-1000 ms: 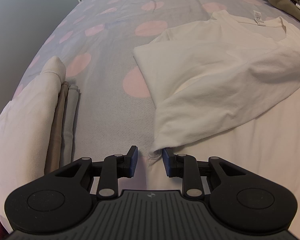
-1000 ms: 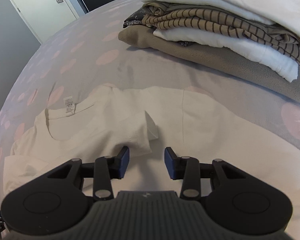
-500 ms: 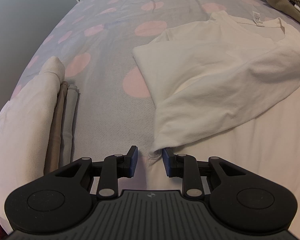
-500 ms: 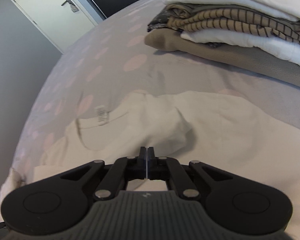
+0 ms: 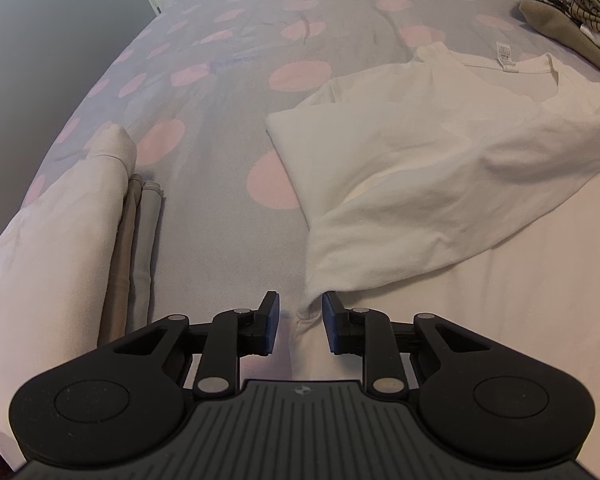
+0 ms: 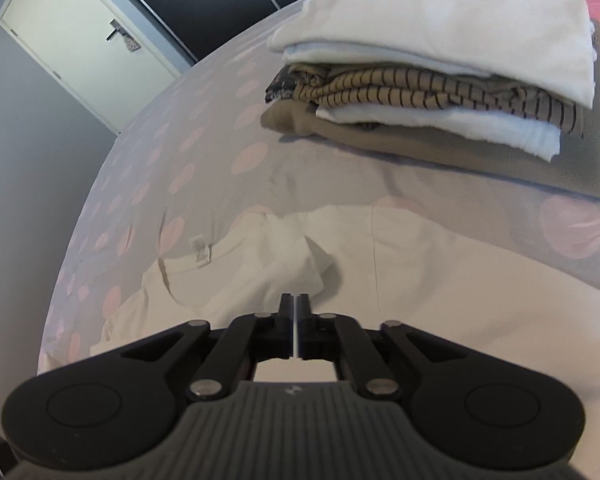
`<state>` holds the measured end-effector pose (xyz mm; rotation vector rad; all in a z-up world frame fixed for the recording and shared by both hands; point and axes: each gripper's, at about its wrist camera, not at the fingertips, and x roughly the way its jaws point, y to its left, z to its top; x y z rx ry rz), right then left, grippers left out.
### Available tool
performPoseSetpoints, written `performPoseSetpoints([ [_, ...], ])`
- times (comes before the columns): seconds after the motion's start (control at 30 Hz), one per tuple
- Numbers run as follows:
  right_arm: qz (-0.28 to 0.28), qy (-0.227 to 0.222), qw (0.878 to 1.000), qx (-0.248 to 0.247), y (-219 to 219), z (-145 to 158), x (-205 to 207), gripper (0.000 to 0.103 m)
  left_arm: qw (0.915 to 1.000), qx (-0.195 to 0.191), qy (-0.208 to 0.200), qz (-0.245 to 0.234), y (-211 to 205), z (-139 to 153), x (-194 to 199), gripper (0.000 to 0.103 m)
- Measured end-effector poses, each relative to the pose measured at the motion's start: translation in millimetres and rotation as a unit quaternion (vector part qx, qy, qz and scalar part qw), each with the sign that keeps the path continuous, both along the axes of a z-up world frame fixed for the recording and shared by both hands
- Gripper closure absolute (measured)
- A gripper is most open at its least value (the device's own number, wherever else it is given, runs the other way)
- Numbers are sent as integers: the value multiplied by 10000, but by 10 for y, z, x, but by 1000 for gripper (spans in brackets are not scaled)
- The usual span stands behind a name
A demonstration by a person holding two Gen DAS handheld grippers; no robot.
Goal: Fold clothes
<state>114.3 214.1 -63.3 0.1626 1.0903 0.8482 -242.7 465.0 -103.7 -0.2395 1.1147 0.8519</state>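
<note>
From the left wrist, the left hand-held gripper [image 5: 297, 322] is spread around a corner of the cream shirt [image 5: 432, 168] on the bed [image 5: 204, 92]. From the right wrist, the right hand-held gripper [image 6: 296, 314] is pressed together, seemingly pinching the shirt's fabric. I judge a fold is under way; next the left should close on its corner.

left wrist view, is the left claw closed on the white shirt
No, the left claw is open, its two fingers standing apart on either side of a bunched corner of the white shirt without pinching it.
</note>
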Motion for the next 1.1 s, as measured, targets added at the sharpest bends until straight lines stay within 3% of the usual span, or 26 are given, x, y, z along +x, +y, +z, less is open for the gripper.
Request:
performPoseSetpoints([
  [0.1,-26,114,9998,-149,-55,-124,13,92,10000,62,-65,29,1,29,-14,81],
  [0.23,-201,152,9994,-238,-29,-250,28,71,9998,96,-108,102,13,51,-18,81],
  [0.4,-298,486,9982,-177,155,-403,65,71,9999,39,-74,130,36,31,8,81],
  [0.73,-669,437,9964,-274,609,-678,228,65,9998,-134,6,145,99,-34,-48,81],
  [0.83,-880,545,9944,-235,745,-772,343,65,9997,-174,-11,160,107,-32,-55,81],
  [1.03,-785,600,9946,-316,921,-831,353,66,9997,-193,37,125,116,-53,-31,81],
  [1.07,-784,588,9946,-342,928,-819,349,68,9997,-196,50,121,120,-61,-28,81],
  [1.1,-782,576,9946,-367,935,-807,346,84,9997,-199,57,125,125,-66,-26,81],
])
